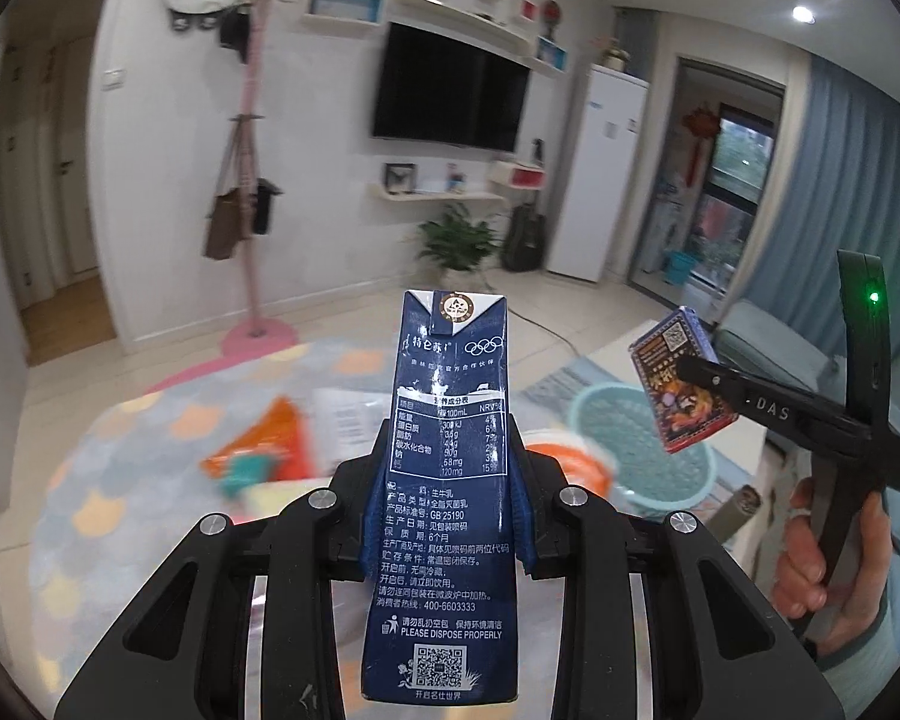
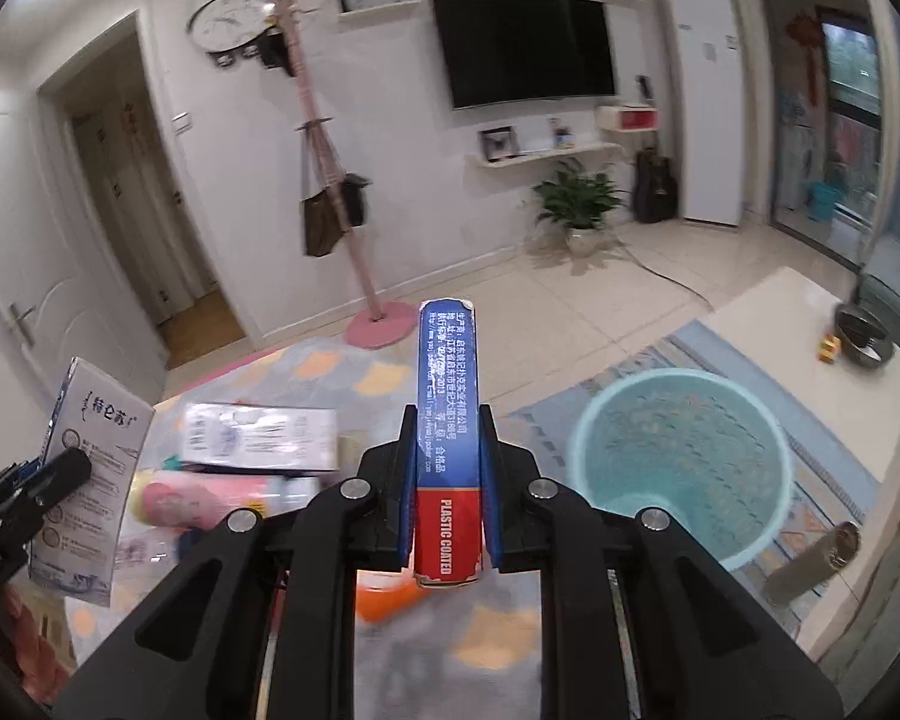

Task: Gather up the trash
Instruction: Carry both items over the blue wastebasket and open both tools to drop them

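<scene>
- Left gripper (image 1: 450,480): jaws part-closed, pads pressed on both long sides of a dark blue milk carton (image 1: 447,480). The carton stands upright between the fingers, top edge toward 12 o'clock, bottom edge at the lower frame border.
- Right gripper (image 2: 447,468): jaws drawn in as far as they go, clamping a thin blue-and-red card box (image 2: 447,420) by its broad faces. The narrow edge faces the camera; the box projects past the fingertips toward 12 o'clock.
- From the left wrist view, the right gripper (image 1: 699,369) and its box (image 1: 681,384) sit at 3 o'clock, clear of the carton, with a hand (image 1: 810,546) on the grip below.
- From the right wrist view, the carton (image 2: 93,480) appears at 9 o'clock, white face showing, well apart from the box.
- Teal bin (image 2: 684,462): mouth open, at 3 o'clock of the right gripper; rim unobstructed. It stands on a blue patterned mat beside the edge of a white table (image 2: 780,324).
- Remaining litter on the rug (image 2: 306,372), below and between the grippers: a flat white packet (image 2: 258,435), a pink-and-white pack (image 2: 210,498), an orange item (image 2: 384,597). All are blurred.
- A cylinder (image 2: 810,564) lies near the bin at 4 o'clock.
- Open tiled floor extends toward 12 o'clock up to the coat stand (image 2: 378,318) base and plant (image 2: 576,198).
</scene>
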Demonstrator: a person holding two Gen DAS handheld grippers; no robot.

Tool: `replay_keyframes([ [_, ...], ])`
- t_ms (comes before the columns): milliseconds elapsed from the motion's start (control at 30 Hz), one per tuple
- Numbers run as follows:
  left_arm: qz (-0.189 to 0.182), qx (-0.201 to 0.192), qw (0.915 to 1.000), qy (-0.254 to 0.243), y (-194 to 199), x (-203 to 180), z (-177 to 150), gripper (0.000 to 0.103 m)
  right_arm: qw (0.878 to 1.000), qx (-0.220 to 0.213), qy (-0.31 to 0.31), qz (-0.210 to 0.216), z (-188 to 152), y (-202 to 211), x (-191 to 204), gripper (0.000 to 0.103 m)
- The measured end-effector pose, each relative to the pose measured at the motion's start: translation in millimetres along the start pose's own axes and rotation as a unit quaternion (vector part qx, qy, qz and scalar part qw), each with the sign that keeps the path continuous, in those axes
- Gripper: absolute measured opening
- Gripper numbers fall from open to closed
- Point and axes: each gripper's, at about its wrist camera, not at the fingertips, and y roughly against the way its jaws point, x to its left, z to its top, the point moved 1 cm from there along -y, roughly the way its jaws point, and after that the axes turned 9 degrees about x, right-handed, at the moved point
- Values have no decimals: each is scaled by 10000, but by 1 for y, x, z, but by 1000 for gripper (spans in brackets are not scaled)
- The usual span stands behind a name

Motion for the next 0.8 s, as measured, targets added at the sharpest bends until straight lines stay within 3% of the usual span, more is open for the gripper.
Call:
replay_keyframes([
  [233, -489, 261, 9979, -330, -64, -71, 28, 31, 9982, -60, -295, -526, -3, 0, -69, 15],
  [467, -903, 636, 9922, -574, -132, -139, 46, 31, 9919, 230, -798, -962, -16, -22, -141, 15],
  [633, -1107, 1031, 9861, -692, -181, -175, 49, 31, 9874, 555, -1064, -1032, -27, -48, -178, 15],
  [800, -1207, 1411, 9803, -677, -220, -188, 42, 31, 9828, 913, -1271, -978, -34, -85, -197, 15],
])
